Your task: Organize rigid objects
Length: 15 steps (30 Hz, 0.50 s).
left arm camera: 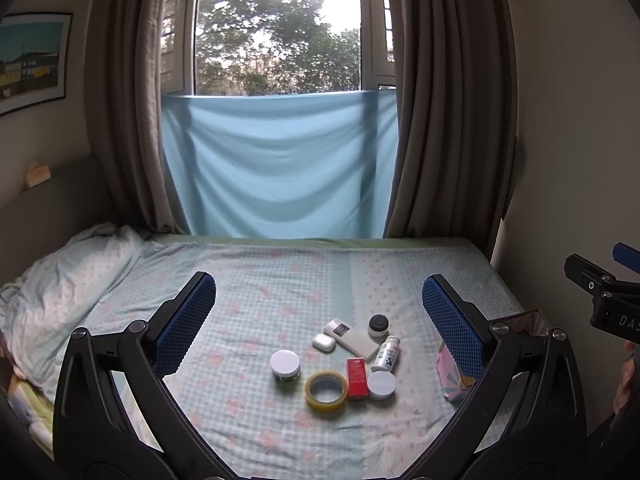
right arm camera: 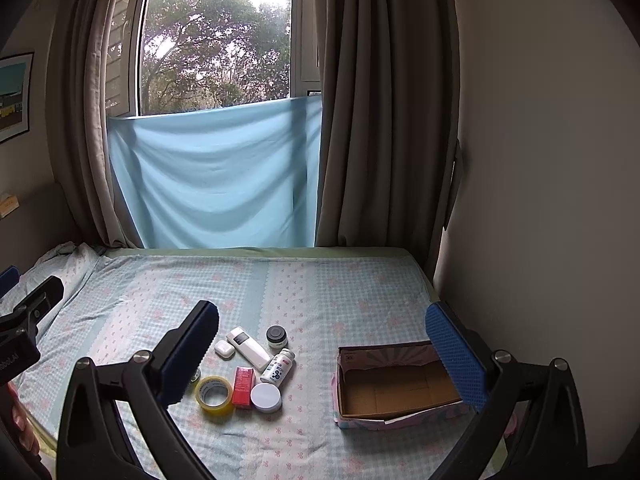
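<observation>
Blue waffle-textured pads are sitting wide apart on both tools right now, so you're holding nothing in either one: the left gripper (left arm camera: 318, 316) is hovering with its jaws spread around the whole cluster, and the right gripper (right arm camera: 322, 344) is spread just as wide with the cardboard box (right arm camera: 394, 390) sitting under its right pad. My guess is you're hanging back like this to size up the pile before picking a first item. Everything's bunched just ahead of your left tool: the tape roll (left arm camera: 326, 390) nearest you, the red box (left arm camera: 356, 377) touching the white-lidded jar (left arm camera: 381, 385) beside it, the green-bottomed jar (left arm camera: 285, 365) off toward your left pad, then the pill bottle (left arm camera: 386, 354), the remote (left arm camera: 352, 336), the earbud case (left arm camera: 323, 342) and the little black-capped jar (left arm camera: 378, 325) further out. The box is lying open and empty, well apart from the pile, which looks like the drop spot. All of it's resting on a soft checked bedsheet (right arm camera: 320, 280), so stuff may be tipping easily. Beyond that, curtains and a blue cloth (left arm camera: 276, 168) are hanging across the window.
</observation>
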Available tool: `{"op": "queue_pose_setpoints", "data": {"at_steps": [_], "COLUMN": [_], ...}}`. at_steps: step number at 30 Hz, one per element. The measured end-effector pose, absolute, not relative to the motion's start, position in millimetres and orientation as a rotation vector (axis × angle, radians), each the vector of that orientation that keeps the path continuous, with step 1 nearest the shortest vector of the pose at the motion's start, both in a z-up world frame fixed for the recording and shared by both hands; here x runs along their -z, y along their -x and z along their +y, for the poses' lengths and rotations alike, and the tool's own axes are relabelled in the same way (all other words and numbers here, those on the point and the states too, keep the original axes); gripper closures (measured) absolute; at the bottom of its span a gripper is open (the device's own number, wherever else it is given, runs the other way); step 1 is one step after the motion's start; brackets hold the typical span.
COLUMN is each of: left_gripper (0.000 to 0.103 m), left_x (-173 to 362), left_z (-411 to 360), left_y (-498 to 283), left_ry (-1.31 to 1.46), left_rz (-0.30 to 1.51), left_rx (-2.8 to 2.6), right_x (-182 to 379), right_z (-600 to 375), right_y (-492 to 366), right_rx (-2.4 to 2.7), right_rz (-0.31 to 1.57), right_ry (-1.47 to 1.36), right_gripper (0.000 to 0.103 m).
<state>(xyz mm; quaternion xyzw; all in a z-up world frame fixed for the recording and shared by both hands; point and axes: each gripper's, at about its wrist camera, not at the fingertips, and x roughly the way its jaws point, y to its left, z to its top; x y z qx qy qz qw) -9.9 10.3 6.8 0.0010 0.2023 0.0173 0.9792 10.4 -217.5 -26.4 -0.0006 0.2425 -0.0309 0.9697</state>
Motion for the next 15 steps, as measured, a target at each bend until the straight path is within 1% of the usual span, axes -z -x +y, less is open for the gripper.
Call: {"op": "queue_pose_setpoints", "data": {"at_steps": [15], "left_gripper": [0.0], "left_x": [-7.9], "left_z": [9.0], "left_y": [11.3], "left_ry": [-0.013], "left_rz": [0.382], "left_rx": [-0.038], "right_x": [25.0], "right_z": [-216.8], "right_y": [-10.1], "right_rx": [0.084], "right_rz": [0.478], "right_ry": [-0.001], "right_gripper": [0.0]}}
